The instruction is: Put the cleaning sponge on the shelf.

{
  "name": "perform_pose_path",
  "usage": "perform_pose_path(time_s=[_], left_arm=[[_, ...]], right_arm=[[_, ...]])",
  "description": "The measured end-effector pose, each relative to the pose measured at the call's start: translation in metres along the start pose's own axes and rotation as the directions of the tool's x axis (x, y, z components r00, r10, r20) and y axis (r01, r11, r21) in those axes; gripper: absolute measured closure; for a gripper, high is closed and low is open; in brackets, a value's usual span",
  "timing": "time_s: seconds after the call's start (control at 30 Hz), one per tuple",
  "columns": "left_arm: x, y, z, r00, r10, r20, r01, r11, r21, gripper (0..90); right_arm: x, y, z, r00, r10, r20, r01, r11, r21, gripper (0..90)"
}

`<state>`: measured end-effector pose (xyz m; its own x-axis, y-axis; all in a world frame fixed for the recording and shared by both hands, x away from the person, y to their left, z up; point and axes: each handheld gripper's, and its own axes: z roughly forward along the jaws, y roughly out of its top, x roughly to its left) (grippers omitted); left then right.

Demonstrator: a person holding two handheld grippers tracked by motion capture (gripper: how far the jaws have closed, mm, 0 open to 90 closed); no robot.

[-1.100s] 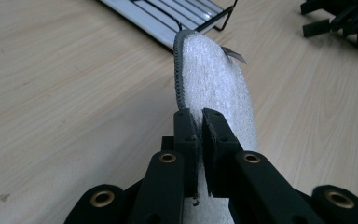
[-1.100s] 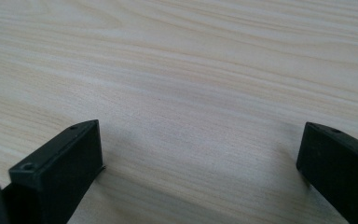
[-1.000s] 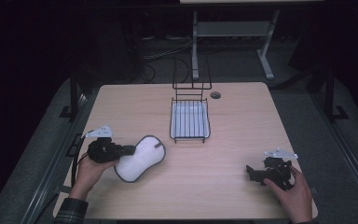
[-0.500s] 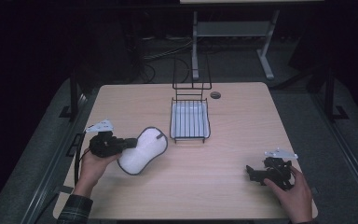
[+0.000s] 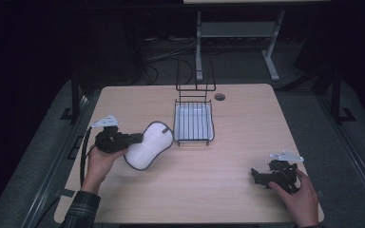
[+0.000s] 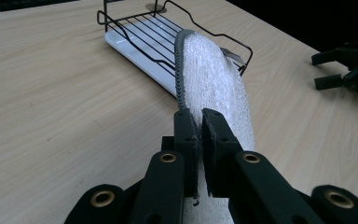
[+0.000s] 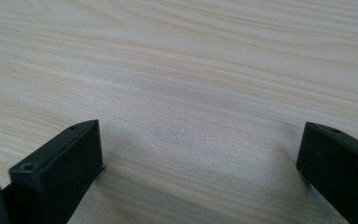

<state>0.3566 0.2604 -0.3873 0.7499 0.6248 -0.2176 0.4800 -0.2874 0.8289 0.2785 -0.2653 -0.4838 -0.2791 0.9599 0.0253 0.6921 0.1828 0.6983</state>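
Note:
A white fluffy pad with a grey rim [image 5: 149, 144] hangs off the table, pinched at one end by my left gripper [image 5: 137, 138]. In the left gripper view the two black jaws are shut on the pad's edge [image 6: 213, 88], and the pad stands on its side and points toward the wire rack [image 6: 149, 35]. The rack [image 5: 194, 121] is a black wire frame over a white tray at the table's middle. My right gripper [image 5: 256, 175] rests near the front right corner, held by a hand. Its jaws [image 7: 200, 163] stand wide apart over bare wood.
The light wooden table [image 5: 247, 133] has a small round hole [image 5: 219, 97] behind the rack. A metal stand and cables sit on the dark floor beyond the far edge. The right gripper [image 6: 349, 65] shows at the far right of the left gripper view.
My left gripper has lifted the pad a little and carried it toward the rack. The right gripper has stayed where it was.

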Motion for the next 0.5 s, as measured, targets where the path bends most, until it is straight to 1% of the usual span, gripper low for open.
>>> perform_pose_path(time_s=[0.2, 0.33, 0.5], left_arm=[[0.004, 0.009, 0.008, 1.0, -0.004, 0.002, 0.004, 0.9998, -0.018, 85.1], [0.006, 0.018, 0.014, 1.0, 0.002, -0.002, -0.002, 0.9998, -0.019, 85.1], [0.008, 0.025, 0.019, 0.9999, 0.007, -0.009, -0.007, 0.9998, -0.02, 85.1]], right_arm=[[0.0, 0.0, 0.0, 1.0, 0.0, 0.0, 0.0, 1.0, 0.0, 0.0], [0.0, 0.0, 0.0, 1.0, 0.0, 0.0, 0.0, 1.0, 0.0, 0.0], [0.0, 0.0, 0.0, 1.0, 0.0, 0.0, 0.0, 1.0, 0.0, 0.0]])
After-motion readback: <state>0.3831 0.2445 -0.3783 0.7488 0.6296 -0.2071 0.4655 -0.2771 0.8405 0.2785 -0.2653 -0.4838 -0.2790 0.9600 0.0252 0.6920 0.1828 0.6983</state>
